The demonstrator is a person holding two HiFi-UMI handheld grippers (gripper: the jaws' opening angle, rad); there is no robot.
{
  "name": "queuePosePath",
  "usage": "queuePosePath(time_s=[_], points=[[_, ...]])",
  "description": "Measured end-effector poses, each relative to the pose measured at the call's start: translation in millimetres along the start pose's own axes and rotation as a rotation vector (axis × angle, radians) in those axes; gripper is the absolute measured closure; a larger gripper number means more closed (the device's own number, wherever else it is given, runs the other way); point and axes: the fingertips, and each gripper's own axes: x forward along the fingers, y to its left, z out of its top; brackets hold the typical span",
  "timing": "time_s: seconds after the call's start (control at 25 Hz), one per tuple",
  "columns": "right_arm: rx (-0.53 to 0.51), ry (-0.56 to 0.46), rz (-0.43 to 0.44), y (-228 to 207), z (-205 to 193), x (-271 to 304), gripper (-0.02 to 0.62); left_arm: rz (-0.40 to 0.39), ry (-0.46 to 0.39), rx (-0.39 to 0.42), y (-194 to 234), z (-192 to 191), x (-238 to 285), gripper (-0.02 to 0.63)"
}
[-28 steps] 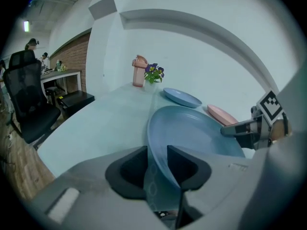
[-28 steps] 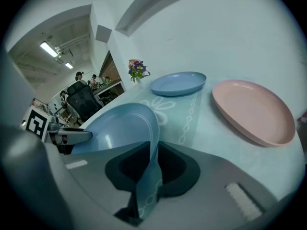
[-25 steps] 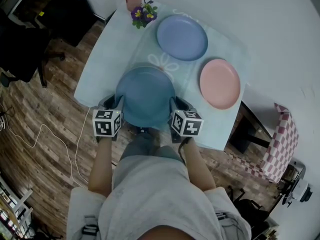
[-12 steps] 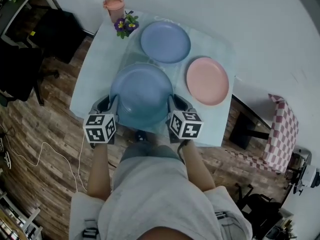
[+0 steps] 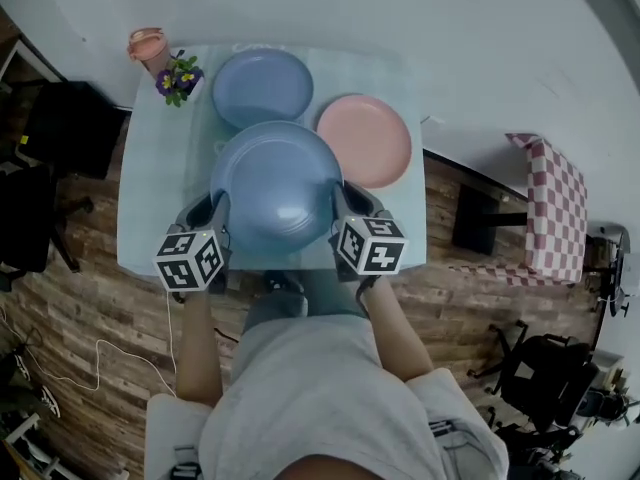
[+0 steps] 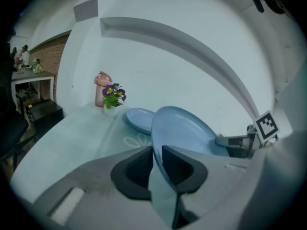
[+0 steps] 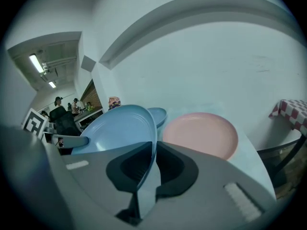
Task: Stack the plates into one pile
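Right, I've got the big blue plate (image 5: 277, 183) in the middle of the head view, carried between both tools. The left gripper (image 5: 218, 208) has its left rim and the right gripper (image 5: 340, 200) its right rim. Both pairs of jaws have just been closing, and each gripper view shows the thin rim clamped between the pads. The plate hangs above the table (image 5: 150, 198), covering the near edge of the lighter blue plate (image 5: 262, 86) at upper centre. The pink plate (image 5: 365, 140) lies just to the right.

To do this step well, I'd hold both grips even so the plate stays flat, then choose one plate as the base and centre over it. I'd lower until the rims nest, and only then part the jaws. With so little rim in each pinch, a slip is the likely fault.

All three plates look empty. At upper left, a pot of purple flowers (image 5: 178, 76) stands beside a pink tumbler (image 5: 147, 46); I can't tell what the tumbler holds.
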Motion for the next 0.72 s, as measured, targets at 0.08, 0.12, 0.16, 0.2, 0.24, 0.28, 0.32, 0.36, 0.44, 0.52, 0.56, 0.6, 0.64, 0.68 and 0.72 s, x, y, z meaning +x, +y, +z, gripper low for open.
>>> queuePosePath(time_s=[0.08,0.12,0.16,0.2,0.24,0.28,0.32,0.36,0.44,0.52,0.56,0.6,0.64,0.68,0.72], points=[[0.015,-0.015,-0.027,-14.8,2.8,-8.7,0.566,-0.027,0.008,0.012,-14.0,2.9,10.7,0.543],[0.023,-0.022,-0.04,-22.0,3.9,-12.4,0.566,-0.039,0.011,0.02,-20.8,4.5,15.9,0.545],[0.031,-0.027,-0.051,-29.1,4.8,-15.7,0.566,-0.049,0.015,0.028,-27.1,6.1,21.1,0.545],[0.039,-0.032,-0.063,-35.9,5.7,-18.7,0.566,-0.057,0.019,0.039,-33.1,7.6,26.4,0.545],[0.046,-0.035,-0.074,-42.7,6.7,-21.4,0.566,-0.064,0.024,0.049,-38.9,9.3,31.7,0.545],[0.053,-0.039,-0.085,-49.6,8.1,-24.0,0.566,-0.071,0.029,0.057,-45.0,11.3,37.0,0.545],[0.059,-0.043,-0.095,-56.7,10.0,-26.4,0.566,-0.079,0.033,0.063,-51.2,13.5,42.5,0.546],[0.064,-0.048,-0.104,-63.7,12.6,-28.5,0.566,-0.088,0.037,0.066,-57.3,15.8,48.3,0.546],[0.072,-0.058,-0.121,-77.8,18.9,-31.3,0.566,-0.102,0.046,0.078,-68.4,20.1,61.3,0.548],[0.08,-0.069,-0.134,-91.9,25.6,-32.9,0.566,-0.112,0.058,0.096,-78.8,24.1,75.6,0.548],[0.086,-0.073,-0.14,-99.2,28.8,-33.6,0.566,-0.116,0.065,0.103,-84.3,26.1,82.6,0.548],[0.092,-0.076,-0.147,-106.8,31.9,-34.4,0.568,-0.122,0.071,0.108,-90.1,28.1,89.6,0.548],[0.098,-0.078,-0.153,-114.8,35.5,-35.3,0.568,-0.127,0.077,0.11,-96.4,30.3,96.4,0.548],[0.103,-0.082,-0.159,-122.8,39.6,-36.0,0.569,-0.133,0.082,0.113,-102.7,32.5,103.2,0.548],[0.107,-0.085,-0.165,-130.6,44.0,-36.5,0.569,-0.137,0.088,0.116,-108.7,34.9,110.0,0.548]])
